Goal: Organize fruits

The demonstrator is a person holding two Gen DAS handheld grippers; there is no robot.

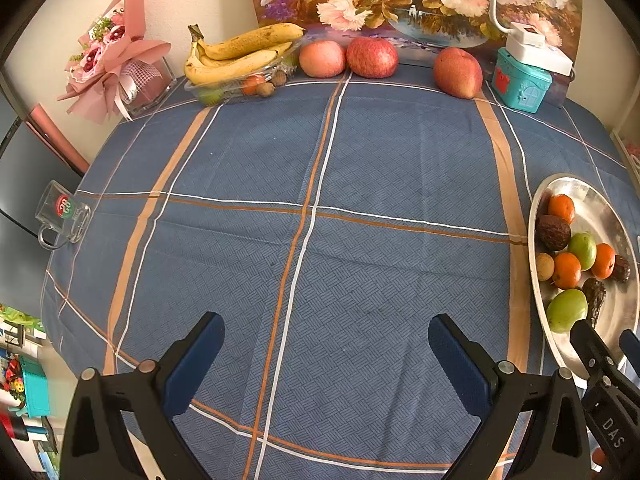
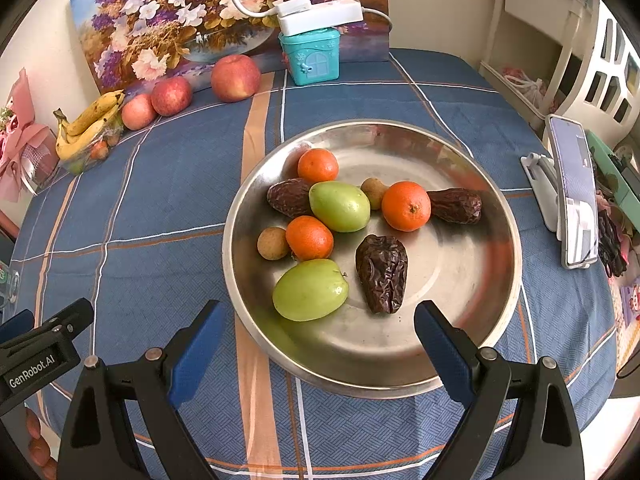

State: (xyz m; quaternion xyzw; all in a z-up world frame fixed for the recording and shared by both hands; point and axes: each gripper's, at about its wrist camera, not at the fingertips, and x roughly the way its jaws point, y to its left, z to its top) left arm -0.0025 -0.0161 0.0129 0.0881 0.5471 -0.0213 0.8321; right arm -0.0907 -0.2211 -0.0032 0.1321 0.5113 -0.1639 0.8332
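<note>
In the left view the plate (image 1: 538, 216) ran off the right edge, its near rim hidden behind the right gripper (image 1: 604, 338). Under the bananas (image 1: 240, 54), the clear tray (image 1: 208, 90) held small fruit too blurred to name. In the right view the mug (image 2: 9, 284) was cut by the left edge, and the phone (image 2: 576, 188) screen was unreadable.

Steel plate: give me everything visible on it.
The plate is round, shallow, bare shiny metal with a raised rim, scuffed inside. It sits flat on the blue checked tablecloth, in front of the open right gripper. It holds three oranges, two green fruits, three wrinkled dates and two small brown fruits, clustered on its left half.
</note>
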